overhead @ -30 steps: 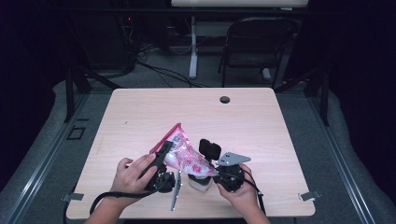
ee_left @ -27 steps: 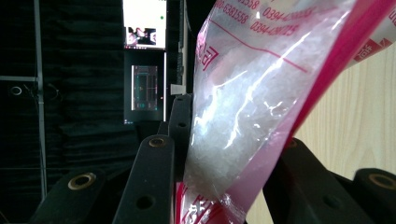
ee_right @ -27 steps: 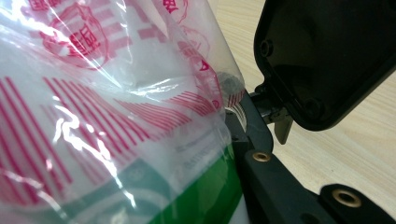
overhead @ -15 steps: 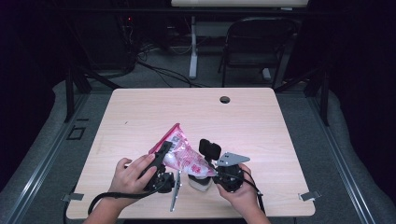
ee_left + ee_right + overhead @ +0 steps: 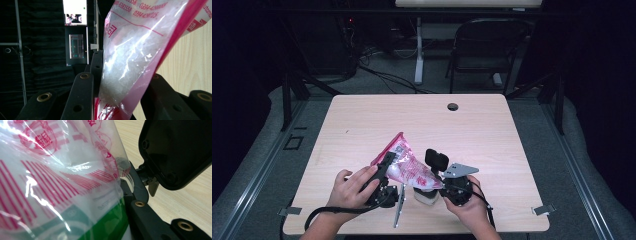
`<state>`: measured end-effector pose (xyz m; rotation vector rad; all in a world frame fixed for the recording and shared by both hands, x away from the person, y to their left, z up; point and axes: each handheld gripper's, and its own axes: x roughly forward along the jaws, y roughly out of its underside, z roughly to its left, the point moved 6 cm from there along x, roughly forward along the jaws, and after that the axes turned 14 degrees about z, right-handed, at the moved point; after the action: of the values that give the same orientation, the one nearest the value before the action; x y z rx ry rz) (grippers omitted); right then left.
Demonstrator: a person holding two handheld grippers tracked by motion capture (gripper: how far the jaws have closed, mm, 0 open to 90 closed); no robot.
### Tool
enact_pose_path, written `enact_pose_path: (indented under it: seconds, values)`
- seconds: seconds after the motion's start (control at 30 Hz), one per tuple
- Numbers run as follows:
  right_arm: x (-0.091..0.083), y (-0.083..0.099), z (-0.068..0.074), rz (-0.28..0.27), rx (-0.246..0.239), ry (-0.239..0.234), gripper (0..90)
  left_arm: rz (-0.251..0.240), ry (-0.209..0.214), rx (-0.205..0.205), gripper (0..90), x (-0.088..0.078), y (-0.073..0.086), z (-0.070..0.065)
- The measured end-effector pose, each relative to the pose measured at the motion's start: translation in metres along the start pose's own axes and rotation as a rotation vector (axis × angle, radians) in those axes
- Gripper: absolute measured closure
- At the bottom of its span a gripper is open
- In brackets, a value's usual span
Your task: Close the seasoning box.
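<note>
A clear plastic bag (image 5: 404, 162) printed in pink and red, with white grains inside, hangs tilted over the table's front edge. My left gripper (image 5: 388, 170) is shut on its lower end; in the left gripper view the bag (image 5: 130, 50) is pinched between both jaws. My right gripper (image 5: 434, 187) is shut on a small white container (image 5: 424, 196) whose black flip lid (image 5: 437, 159) stands open. In the right gripper view the bag (image 5: 50, 170) drapes over the container's mouth, hiding the left jaw; the lid (image 5: 175, 152) fills the upper right.
The light wooden table (image 5: 492, 135) has a round cable hole (image 5: 452, 106) near its far edge. Behind it stand a dark folding chair (image 5: 487, 45) and a white desk leg (image 5: 418, 55). A black cable (image 5: 322, 215) trails from the left gripper.
</note>
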<state>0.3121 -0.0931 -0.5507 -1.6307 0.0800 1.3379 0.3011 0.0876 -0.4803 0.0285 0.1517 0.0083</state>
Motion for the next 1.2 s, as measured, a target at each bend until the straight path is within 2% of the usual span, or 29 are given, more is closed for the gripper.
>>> enact_pose_path:
  seconds: [0.3, 0.73, 1.2]
  values:
    - [0.0005, 0.0, 0.0007, 0.001, 0.0, -0.004, 90.0, -0.002, 0.009, -0.012, 72.0, -0.001, 0.0009, -0.0013]
    - [0.0021, 0.0003, 0.0015, 0.006, 0.002, -0.007, 90.0, -0.008, -0.002, -0.008, 72.1, -0.002, 0.001, -0.0003]
    - [0.0025, -0.0006, 0.0037, 0.006, -0.005, -0.015, 90.0, -0.009, 0.005, -0.027, 72.1, -0.002, 0.004, 0.0005]
